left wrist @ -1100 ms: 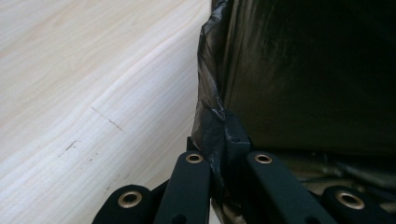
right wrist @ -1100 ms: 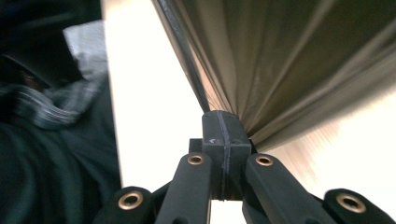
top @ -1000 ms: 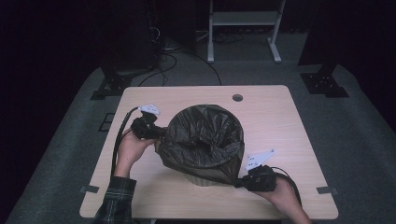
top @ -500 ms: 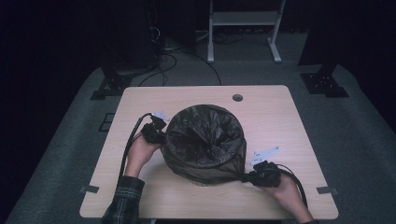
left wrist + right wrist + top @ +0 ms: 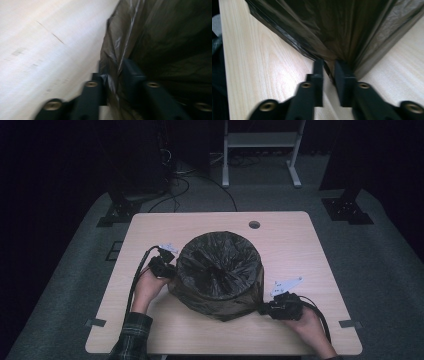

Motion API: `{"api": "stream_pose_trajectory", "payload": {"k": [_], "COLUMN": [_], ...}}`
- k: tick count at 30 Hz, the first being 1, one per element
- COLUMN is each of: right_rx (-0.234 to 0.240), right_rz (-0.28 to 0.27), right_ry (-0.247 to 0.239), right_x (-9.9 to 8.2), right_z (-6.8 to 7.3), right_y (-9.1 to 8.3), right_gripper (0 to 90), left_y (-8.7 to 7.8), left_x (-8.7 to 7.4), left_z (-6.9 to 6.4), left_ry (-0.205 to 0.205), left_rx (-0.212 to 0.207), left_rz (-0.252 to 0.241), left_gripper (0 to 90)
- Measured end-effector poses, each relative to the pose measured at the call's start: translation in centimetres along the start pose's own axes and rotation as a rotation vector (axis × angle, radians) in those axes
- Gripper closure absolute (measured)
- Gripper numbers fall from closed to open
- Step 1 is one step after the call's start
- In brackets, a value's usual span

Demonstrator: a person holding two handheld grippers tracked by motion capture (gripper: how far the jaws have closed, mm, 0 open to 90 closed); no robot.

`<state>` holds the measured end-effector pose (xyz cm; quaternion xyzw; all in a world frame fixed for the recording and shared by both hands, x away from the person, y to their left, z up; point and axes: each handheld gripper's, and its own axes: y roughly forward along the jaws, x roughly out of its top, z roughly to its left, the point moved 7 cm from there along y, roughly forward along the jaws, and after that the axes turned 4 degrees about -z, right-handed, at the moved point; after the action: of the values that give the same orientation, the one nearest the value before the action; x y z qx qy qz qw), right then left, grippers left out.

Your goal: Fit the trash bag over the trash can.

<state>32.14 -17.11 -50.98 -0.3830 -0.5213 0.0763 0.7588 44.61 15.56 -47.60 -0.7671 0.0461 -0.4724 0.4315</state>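
A black plastic bin bag (image 5: 220, 275) covers a round bin standing mid-table, its mouth turned up. My left gripper (image 5: 166, 268) is at the bag's left side, shut on a fold of the bag (image 5: 112, 75) near the rim. My right gripper (image 5: 264, 309) is low at the bag's front right, close to the table, shut on the bag's lower edge (image 5: 329, 67). In the right gripper view the film fans out from between the jaws, pulled taut.
The light wooden table (image 5: 300, 250) has a cable hole (image 5: 254, 224) at the back. Cables trail from both grippers toward the front edge. A white metal stand (image 5: 260, 150) and black stand feet (image 5: 345, 205) sit on the floor beyond the table.
The left gripper has moved right and down along the bag's side. The bag now sits lower and more evenly over the bin, its top rounder than before. The right gripper stays near the base.
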Motion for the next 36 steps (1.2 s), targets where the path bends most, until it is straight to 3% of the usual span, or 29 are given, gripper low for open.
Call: {"api": "stream_pose_trajectory", "payload": {"k": [2, 6, 11, 12, 14, 20, 28, 36], "right_rx": [-0.019, -0.021, -0.026, -0.027, -0.025, -0.031, -0.031, -0.014], "right_rz": [-0.016, -0.039, -0.056, -0.062, -0.088, -0.189, -0.286, -0.300], "right_ry": [-0.002, 0.009, 0.028, 0.029, 0.020, -0.019, -0.037, -0.092], "right_x": [0.2, 0.6, 0.8, 0.9, 1.2, 2.4, 5.2, 9.5], "right_z": [-0.1, -0.1, -0.1, -0.1, 0.0, 0.0, 0.3, 1.2], "right_y": [-0.3, -0.9, -1.8, -2.0, -2.5, -4.1, -7.0, -9.4], "right_gripper": [63.4, 45.1, 17.5, 14.5, 10.0, 9.9, 9.9, 9.9], "left_y": [-1.1, -3.1, -5.0, -5.0, -5.8, -6.9, -6.9, -5.1], "left_x": [0.6, 1.0, 0.6, 0.6, -0.3, -2.9, -6.6, -9.4], "left_z": [0.0, -0.3, -0.8, -0.8, -1.1, -1.7, -3.4, -4.7], "left_ry": [-0.002, 0.018, 0.045, 0.045, 0.071, 0.112, 0.151, 0.185], "left_rx": [-0.001, 0.016, 0.045, 0.045, 0.063, 0.095, 0.077, 0.052], "left_rz": [-0.056, -0.124, -0.156, -0.156, -0.152, -0.149, -0.114, -0.066], "left_gripper": [54.2, 37.0, 17.4, 17.2, 8.4, 0.0, 0.0, 0.0]}}
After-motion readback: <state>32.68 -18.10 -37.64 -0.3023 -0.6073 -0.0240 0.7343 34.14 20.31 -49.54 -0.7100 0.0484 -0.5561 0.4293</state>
